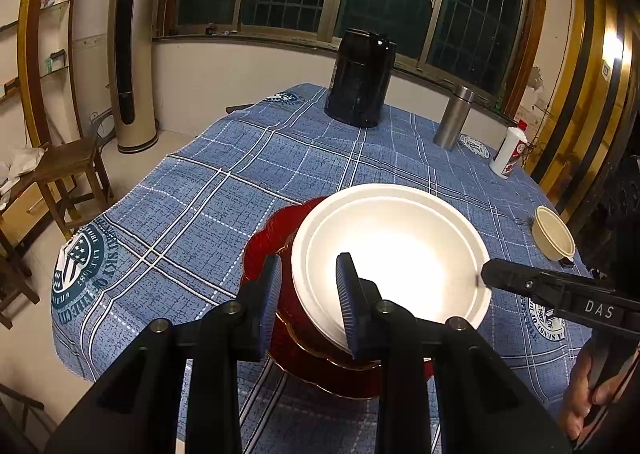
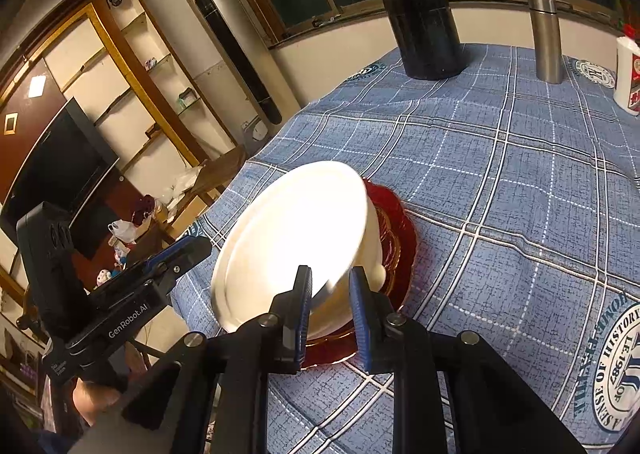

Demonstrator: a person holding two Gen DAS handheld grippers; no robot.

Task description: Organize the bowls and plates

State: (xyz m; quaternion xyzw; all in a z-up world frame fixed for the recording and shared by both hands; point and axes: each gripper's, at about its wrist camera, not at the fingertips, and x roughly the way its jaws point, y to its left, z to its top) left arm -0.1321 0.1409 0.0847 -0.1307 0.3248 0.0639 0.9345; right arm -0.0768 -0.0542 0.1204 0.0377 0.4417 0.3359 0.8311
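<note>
Two nested white bowls (image 1: pixel 400 246) sit on a scalloped red plate (image 1: pixel 264 254) on the blue checked tablecloth. My left gripper (image 1: pixel 308 266) is shut on the near-left wall of the bowls, one pad outside and one inside. From the right, my right gripper (image 1: pixel 486 274) meets the opposite rim. In the right wrist view the upper white bowl (image 2: pixel 296 222) looks tilted over the lower one (image 2: pixel 374 246), above the red plate (image 2: pixel 400 222). My right gripper (image 2: pixel 330 278) is shut across its near rim. The left gripper (image 2: pixel 192 250) shows at the bowl's left side, held by a hand.
A black jug (image 1: pixel 360 82), a steel flask (image 1: pixel 454 118) and a white bottle with a red cap (image 1: pixel 510 152) stand along the far side. A small beige bowl (image 1: pixel 554 234) sits at the right edge. A wooden stool (image 1: pixel 68 174) stands left of the table.
</note>
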